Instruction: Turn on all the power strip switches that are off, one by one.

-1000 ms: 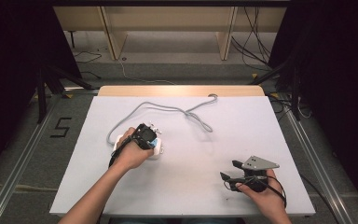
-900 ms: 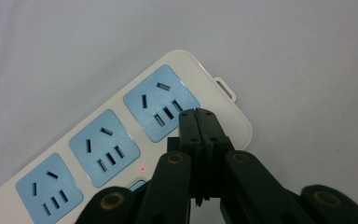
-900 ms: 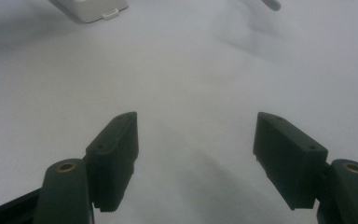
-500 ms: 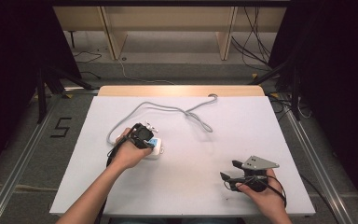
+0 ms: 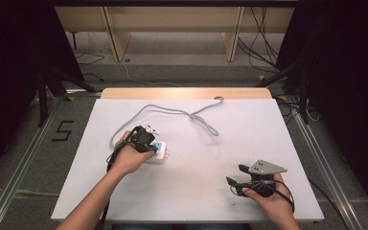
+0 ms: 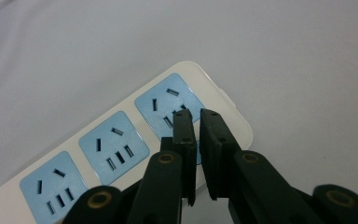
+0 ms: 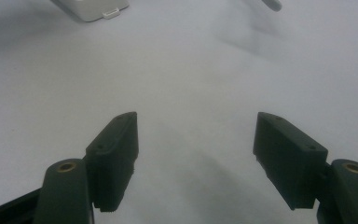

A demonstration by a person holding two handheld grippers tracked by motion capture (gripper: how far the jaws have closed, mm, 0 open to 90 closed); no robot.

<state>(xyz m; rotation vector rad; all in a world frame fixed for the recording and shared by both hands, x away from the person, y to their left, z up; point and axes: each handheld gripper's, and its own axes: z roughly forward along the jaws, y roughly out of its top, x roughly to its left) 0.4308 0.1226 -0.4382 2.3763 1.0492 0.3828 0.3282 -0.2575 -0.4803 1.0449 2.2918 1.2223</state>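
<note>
White cloth covers the table (image 5: 191, 201), with a pale wooden strip along its far edge and dark floor, cables and shelf legs beyond. At the left of the high view the person's left hand (image 5: 127, 158) holds the left gripper (image 5: 143, 140) down over the near end of a white power strip (image 5: 159, 152). From the left gripper view (image 6: 196, 122), the strip (image 6: 121, 154) runs on a slant with 3 blue socket faces showing, and the 2 black jaws stand almost together, a thin slit between them, tips over the end socket nearest the rounded corner. Nothing can be seen between them, and whether the tips touch the socket face cannot be told. A grey cord (image 5: 172, 111) leaves the strip, loops across the far middle of the table and ends in a small hook-shaped curl near the wooden strip.

To the right, well apart from the strip, the right hand (image 5: 268, 196) rests low on the cloth with the right gripper (image 5: 235, 178) pointing left; in its own view (image 7: 196, 154) the jaws stand wide over bare cloth, holding nothing.

My reading is that the step in hand is the left gripper working at the strip's end socket, pressing or steadying it. Next would likely be a careful lift clear of the socket, or the idle right gripper crossing over to fetch the cord's free end
</note>
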